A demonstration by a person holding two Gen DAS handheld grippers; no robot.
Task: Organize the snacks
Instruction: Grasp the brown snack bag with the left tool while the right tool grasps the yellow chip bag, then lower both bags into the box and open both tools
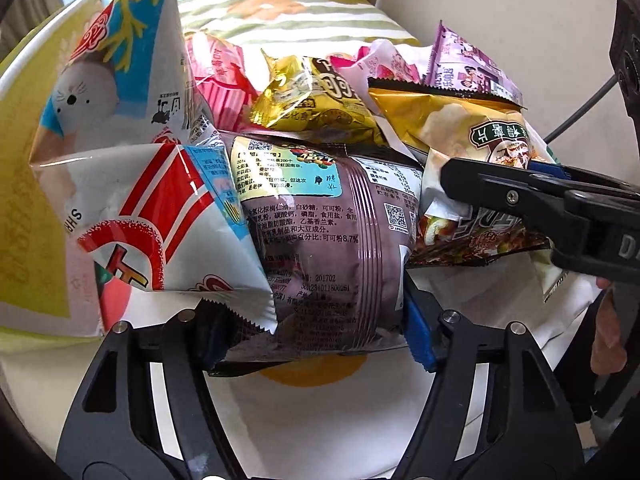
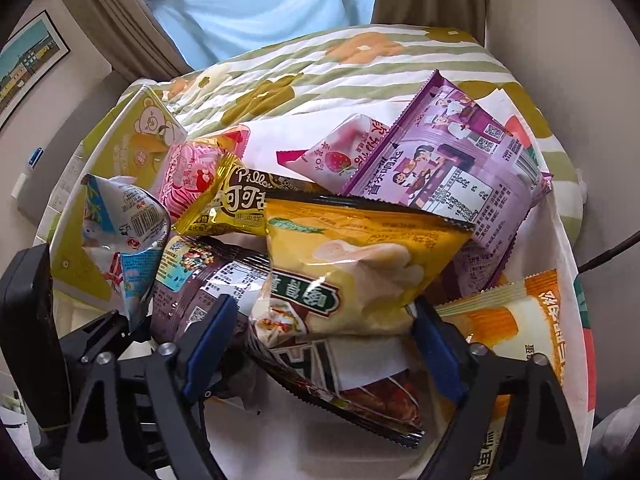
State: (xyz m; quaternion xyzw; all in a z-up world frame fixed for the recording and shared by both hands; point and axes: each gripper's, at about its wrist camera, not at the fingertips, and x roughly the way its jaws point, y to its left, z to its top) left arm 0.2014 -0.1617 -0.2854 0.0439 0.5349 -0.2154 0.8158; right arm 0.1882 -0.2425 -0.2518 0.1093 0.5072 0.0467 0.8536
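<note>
A pile of snack packets lies on a floral cloth. In the left wrist view my left gripper [image 1: 316, 332] has its blue-padded fingers on both sides of a brown-purple chocolate packet [image 1: 320, 240], touching it. A white and red packet [image 1: 160, 220] overlaps its left side. My right gripper [image 2: 320, 344] is open around the lower end of a yellow chip bag [image 2: 352, 268], above a dark brown packet [image 2: 360, 396]. The right gripper also shows in the left wrist view [image 1: 472, 184], reaching in from the right over the yellow bag [image 1: 460, 120].
Other packets lie around: a purple one [image 2: 452, 168], a pink strawberry one [image 2: 340, 152], a gold one [image 2: 240, 204], an orange one [image 2: 516, 328], a blue and white rabbit bag [image 1: 116, 64]. A yellow-green box [image 2: 140, 140] stands at the left. Curtains and a window are behind.
</note>
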